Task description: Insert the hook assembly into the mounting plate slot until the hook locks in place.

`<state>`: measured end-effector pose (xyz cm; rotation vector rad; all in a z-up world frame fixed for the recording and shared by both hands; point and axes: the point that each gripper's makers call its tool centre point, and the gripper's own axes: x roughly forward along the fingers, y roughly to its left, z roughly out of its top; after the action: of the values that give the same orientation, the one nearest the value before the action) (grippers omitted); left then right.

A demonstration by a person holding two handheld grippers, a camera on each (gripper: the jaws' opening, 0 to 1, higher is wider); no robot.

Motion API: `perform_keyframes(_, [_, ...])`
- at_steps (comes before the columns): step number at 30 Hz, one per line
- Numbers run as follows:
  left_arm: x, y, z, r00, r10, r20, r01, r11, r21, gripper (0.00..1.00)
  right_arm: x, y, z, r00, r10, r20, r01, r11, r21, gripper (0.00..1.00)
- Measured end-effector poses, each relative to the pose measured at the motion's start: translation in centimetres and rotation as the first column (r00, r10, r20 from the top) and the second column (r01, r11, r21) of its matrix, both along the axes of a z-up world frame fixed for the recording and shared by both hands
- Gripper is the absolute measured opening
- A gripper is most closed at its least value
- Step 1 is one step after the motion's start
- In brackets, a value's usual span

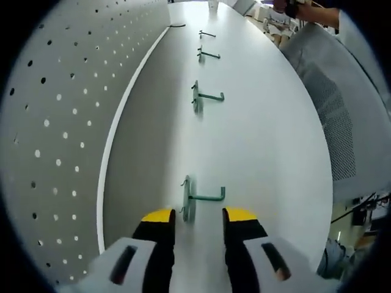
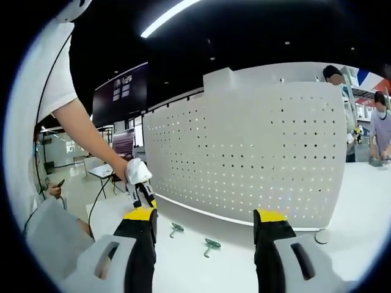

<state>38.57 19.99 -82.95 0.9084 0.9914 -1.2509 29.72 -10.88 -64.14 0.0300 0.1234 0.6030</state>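
In the left gripper view several green hook assemblies lie in a row on the white table: the nearest hook lies just ahead of my jaws, another hook sits farther off, and two more lie beyond. My left gripper is open, its yellow tips either side of the nearest hook's base without touching it. The white perforated mounting plate stands along the left. In the right gripper view the mounting plate stands upright, with two green hooks in front. My right gripper is open and empty. The left gripper hangs at left.
A grey mesh chair back stands by the table's right edge. A small round white disc lies at the plate's right foot. People stand at a counter at the far right. A person's arm holds the left gripper.
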Motion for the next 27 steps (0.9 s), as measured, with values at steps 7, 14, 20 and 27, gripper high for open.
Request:
perform_keyframes(7, [0.9, 0.0, 0.0, 0.995, 0.097, 0.015, -0.097, 0.995, -0.013, 0.15, -0.1, 0.1, -0.4, 1.0, 0.007, -0.013, -0.007, 1.0, -0.002, 0.6])
perform_keyframes(14, [1.1, -0.2, -0.1, 0.995, 0.092, 0.037, -0.092, 0.996, -0.001, 0.09, -0.1, 0.2, -0.4, 1.0, 0.01, -0.017, -0.01, 1.0, 0.005, 0.59])
perform_keyframes(20, [1.4, -0.3, -0.1, 0.996, 0.066, 0.065, -0.068, 0.997, 0.025, 0.05, -0.1, 0.1, -0.4, 1.0, 0.009, -0.014, -0.009, 1.0, 0.007, 0.59])
perform_keyframes(27, [1.4, -0.2, -0.1, 0.996, 0.058, 0.072, -0.06, 0.998, 0.03, 0.04, -0.1, 0.1, -0.4, 1.0, 0.006, -0.013, -0.006, 1.0, 0.004, 0.59])
